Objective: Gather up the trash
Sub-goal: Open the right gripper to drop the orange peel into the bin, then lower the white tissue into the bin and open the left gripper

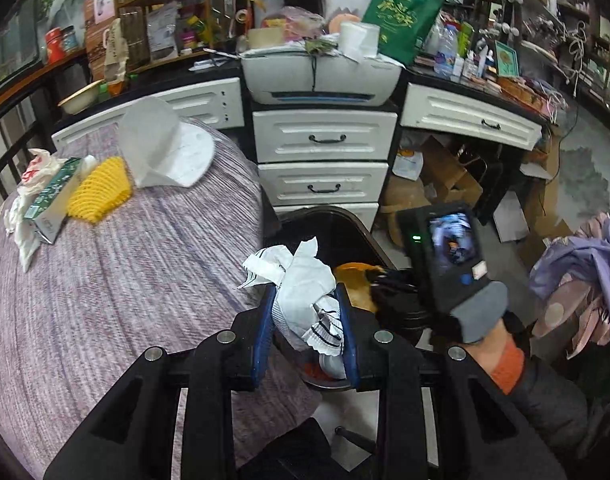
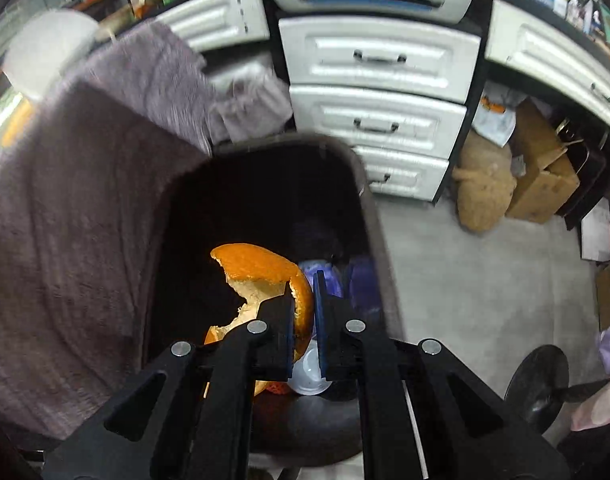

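Orange peel clamped in right tool, over bin

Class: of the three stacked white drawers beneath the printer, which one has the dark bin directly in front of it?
The bottom drawer: the bin's rim hides part of it; the upper two show handles.

Up and to the left of your left hand-held gripper spreads the bed under its purple-grey knitted cover. Lying on it at the far left you have a white plastic bag, a green carton touching a yellow ridged piece, and beyond them a white cap.
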`<state>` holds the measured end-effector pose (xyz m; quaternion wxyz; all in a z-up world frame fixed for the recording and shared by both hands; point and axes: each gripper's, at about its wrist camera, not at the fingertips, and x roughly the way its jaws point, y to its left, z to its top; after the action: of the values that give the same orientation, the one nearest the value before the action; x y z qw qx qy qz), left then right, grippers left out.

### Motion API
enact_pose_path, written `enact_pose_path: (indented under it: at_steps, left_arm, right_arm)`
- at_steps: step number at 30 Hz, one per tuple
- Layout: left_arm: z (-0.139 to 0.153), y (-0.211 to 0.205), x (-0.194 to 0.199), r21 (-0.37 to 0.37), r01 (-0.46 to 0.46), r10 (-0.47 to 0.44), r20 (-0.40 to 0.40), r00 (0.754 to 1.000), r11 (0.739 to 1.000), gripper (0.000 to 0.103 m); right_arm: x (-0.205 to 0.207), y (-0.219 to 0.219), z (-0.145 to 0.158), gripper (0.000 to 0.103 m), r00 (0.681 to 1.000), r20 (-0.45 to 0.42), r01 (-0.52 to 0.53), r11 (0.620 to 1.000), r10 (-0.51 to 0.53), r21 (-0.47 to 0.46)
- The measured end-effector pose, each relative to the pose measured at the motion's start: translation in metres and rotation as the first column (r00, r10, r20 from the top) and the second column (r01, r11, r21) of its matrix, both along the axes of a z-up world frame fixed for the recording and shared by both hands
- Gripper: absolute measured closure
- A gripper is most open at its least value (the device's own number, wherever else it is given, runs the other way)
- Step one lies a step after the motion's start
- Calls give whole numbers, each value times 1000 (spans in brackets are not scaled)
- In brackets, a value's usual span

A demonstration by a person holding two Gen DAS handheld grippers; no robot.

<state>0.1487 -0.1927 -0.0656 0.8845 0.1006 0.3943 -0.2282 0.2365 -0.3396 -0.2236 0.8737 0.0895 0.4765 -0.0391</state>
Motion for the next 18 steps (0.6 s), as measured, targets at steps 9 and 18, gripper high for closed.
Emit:
enact_pose_path:
  at_steps: [9,18]
  left_arm:
    - [-24,-19,0,41,42,-40,-54,998,998,74]
    - [-38,-29,9,42,72,-67,-109,992,997,74]
  right_arm:
    - [16,14,-35,85,996,-86,-19,999,23,42]
    - [-3,0,-14,40,1000,-9,25,999,-24,39]
